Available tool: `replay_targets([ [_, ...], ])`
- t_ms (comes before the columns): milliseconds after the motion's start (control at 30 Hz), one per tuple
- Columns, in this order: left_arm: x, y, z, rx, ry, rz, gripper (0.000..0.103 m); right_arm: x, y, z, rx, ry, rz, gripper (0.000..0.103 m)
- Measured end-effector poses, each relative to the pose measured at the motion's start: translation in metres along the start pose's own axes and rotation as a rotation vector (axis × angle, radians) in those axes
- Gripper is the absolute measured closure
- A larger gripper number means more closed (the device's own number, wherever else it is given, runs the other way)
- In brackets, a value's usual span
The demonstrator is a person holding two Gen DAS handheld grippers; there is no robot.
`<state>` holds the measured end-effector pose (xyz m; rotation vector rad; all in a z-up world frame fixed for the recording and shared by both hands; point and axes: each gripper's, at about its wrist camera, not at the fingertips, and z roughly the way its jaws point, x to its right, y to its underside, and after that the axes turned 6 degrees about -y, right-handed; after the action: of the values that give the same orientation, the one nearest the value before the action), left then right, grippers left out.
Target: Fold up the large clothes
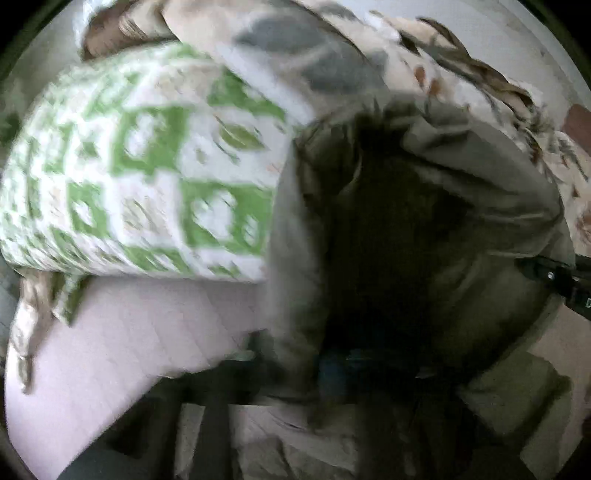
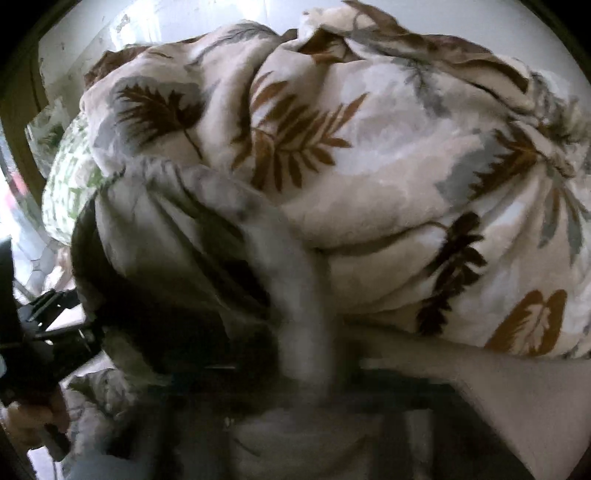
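A grey-olive garment hangs bunched right in front of the left wrist camera and hides my left gripper's fingertips; it seems pinched in the jaws. The same garment fills the lower left of the right wrist view and drapes over my right gripper, which seems closed on a fold of it. The right gripper's black body shows at the right edge of the left view. The left gripper and the hand holding it show at the left edge of the right view. Both views are blurred.
A green-and-white checked pillow lies at the left on a pale pink bed sheet. A cream comforter with brown and grey leaf prints is heaped behind the garment. A white wall is beyond.
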<state>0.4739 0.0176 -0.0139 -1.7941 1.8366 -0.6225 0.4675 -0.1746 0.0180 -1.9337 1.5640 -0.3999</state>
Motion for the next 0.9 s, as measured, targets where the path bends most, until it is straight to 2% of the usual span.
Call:
replay_targets([
  [167,-0.003,0.016,-0.043,0.081,0.055,0.039,0.092,0.003,0.021,-0.031,0.048,-0.046,0.006,0.089],
  [267,-0.015,0.043,-0.087,0.128,0.157,0.024,0.092,-0.001,0.038,-0.059,0.06,-0.091,-0.005,0.089],
  [400,-0.023,0.09,-0.138,0.155,0.214,0.06,0.092,-0.018,0.079,-0.107,0.074,-0.162,-0.051,0.089],
  [533,-0.025,0.128,-0.178,0.183,0.225,0.091,0.092,-0.028,0.118,-0.151,0.079,-0.193,-0.07,0.089],
  [700,-0.006,0.183,-0.226,0.24,0.202,0.193,0.092,-0.039,0.171,-0.196,0.081,-0.233,-0.072,0.089],
  [900,-0.001,0.241,-0.242,0.256,0.202,0.235,0.092,-0.053,0.236,-0.209,0.032,-0.234,-0.088,0.089],
])
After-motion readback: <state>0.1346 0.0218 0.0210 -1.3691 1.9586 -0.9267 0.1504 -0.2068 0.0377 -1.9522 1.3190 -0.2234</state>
